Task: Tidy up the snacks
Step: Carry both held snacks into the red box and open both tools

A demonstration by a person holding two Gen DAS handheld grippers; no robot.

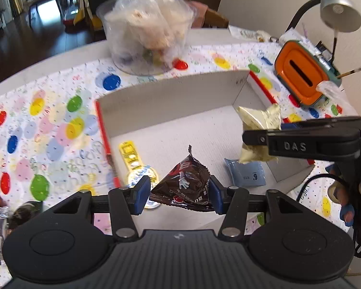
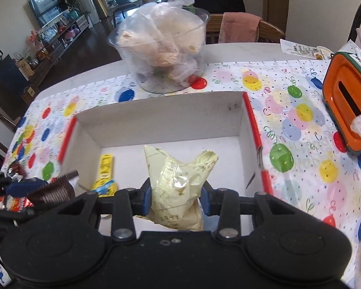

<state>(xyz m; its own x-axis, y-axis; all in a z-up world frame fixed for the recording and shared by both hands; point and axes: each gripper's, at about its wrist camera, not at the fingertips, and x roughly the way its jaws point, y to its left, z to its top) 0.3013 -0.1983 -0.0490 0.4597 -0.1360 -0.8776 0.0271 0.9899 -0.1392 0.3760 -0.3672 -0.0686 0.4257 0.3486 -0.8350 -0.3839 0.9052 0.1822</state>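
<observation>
My left tongs (image 1: pixel 178 193) grasp the brown pack (image 1: pixel 184 183) and my right tongs (image 2: pixel 175 198) the yellow bag (image 2: pixel 178 180), both over the box (image 2: pixel 161 118); releasing together, the tongs may collide or a snack bounces out.

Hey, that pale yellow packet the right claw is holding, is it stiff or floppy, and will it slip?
Likely floppy: the yellow packet crumples and bulges between the right claw's pads. Probably light, since it stands up unsupported. Its glossy wrapper might slip.
</observation>
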